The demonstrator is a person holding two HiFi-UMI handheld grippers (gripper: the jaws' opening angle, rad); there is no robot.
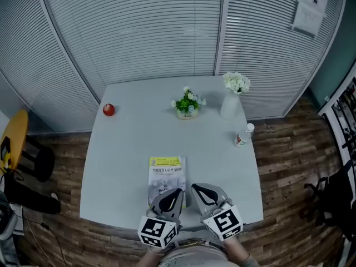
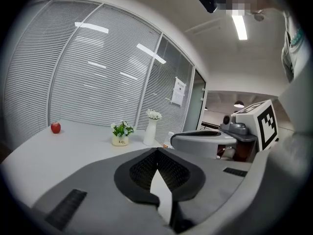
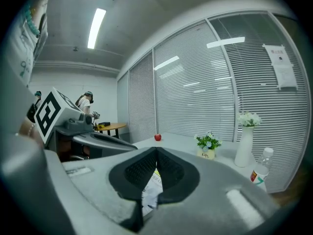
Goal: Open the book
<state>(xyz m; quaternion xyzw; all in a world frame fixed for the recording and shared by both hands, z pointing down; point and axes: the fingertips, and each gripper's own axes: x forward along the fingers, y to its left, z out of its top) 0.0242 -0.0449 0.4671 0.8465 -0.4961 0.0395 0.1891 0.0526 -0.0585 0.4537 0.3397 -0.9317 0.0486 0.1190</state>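
Observation:
A closed book [image 1: 166, 174] with a yellow-green band across the top of its cover lies flat near the front edge of the grey table [image 1: 128, 149]. My left gripper [image 1: 178, 192] is shut and empty, its tip over the book's near right part. My right gripper [image 1: 195, 187] is also shut and empty, just off the book's near right corner. In the left gripper view the fingertips [image 2: 156, 151] meet, and the right gripper [image 2: 205, 140] shows beside them. In the right gripper view the book [image 3: 152, 189] shows through the gap under the closed tips.
A red apple [image 1: 108, 109] sits at the table's far left. At the back stand a small potted plant [image 1: 187, 103] and a white vase of flowers [image 1: 232, 98], with a bottle [image 1: 243, 134] by the right edge. A yellow round table [image 1: 14, 138] stands off to the left.

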